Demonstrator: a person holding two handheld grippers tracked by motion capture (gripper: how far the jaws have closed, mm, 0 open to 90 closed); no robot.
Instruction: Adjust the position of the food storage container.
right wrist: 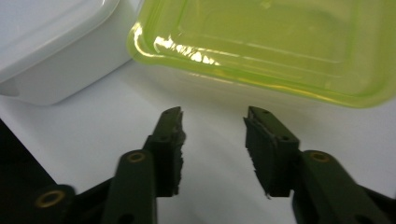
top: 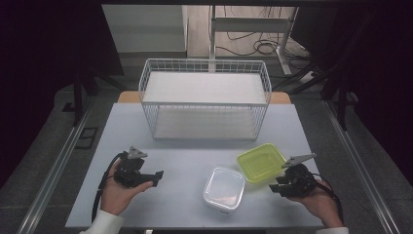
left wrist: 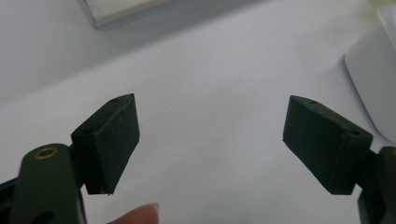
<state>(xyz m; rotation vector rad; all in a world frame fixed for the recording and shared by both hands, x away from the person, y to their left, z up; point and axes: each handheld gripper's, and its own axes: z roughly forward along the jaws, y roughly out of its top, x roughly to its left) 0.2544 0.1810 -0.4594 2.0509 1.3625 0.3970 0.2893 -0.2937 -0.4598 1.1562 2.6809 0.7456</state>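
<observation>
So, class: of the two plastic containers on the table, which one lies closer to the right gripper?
The yellow-green container, which sits just ahead of the right gripper. The white container lies farther off, beside it toward the table's middle.

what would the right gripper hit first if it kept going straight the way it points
Probably the yellow-green container: the right gripper, jaws partly open with nothing between them, points at its near rim. The white container sits off to one side.
</observation>
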